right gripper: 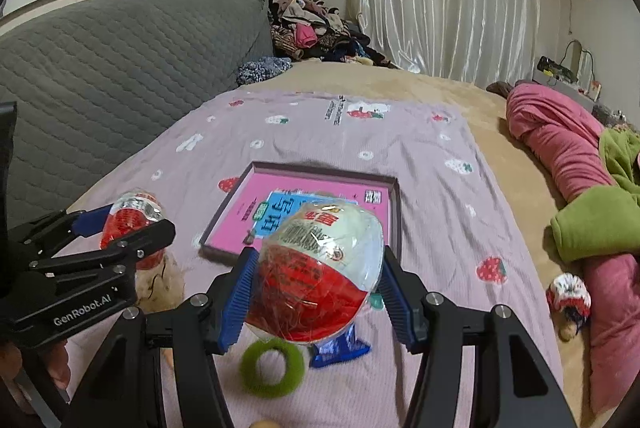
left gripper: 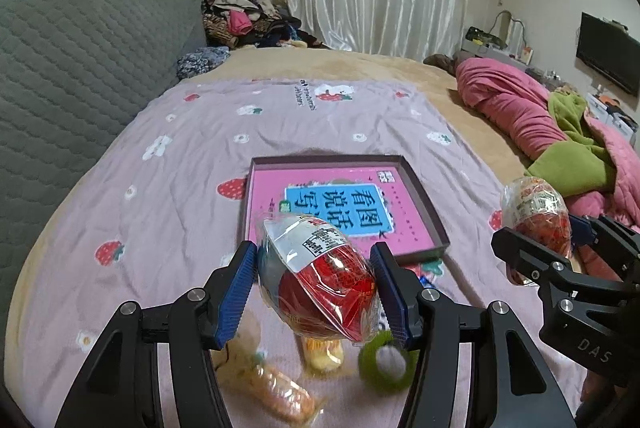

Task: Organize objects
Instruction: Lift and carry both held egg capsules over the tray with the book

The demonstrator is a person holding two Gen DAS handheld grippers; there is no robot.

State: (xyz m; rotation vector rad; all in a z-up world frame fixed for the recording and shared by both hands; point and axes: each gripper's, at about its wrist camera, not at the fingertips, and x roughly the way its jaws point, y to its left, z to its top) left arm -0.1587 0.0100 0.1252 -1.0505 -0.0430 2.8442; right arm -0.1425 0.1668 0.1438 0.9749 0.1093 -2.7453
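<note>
Over a bed (left gripper: 192, 164) spread with a strawberry-print sheet, the left hand-held gripper (left gripper: 316, 288) pinches a wrapped red-and-white egg (left gripper: 320, 276) between its blue pads, held clear of the sheet. Beside it, the right hand-held gripper (right gripper: 316, 288) clamps a second egg (right gripper: 320, 268). A shallow tray (left gripper: 424, 204) holding a pink book (left gripper: 320, 204) lies just beyond. Below sit a green ring (right gripper: 272, 368), a blue packet (right gripper: 340, 348) and what seems an orange snack bag (left gripper: 280, 392), blurred.
</note>
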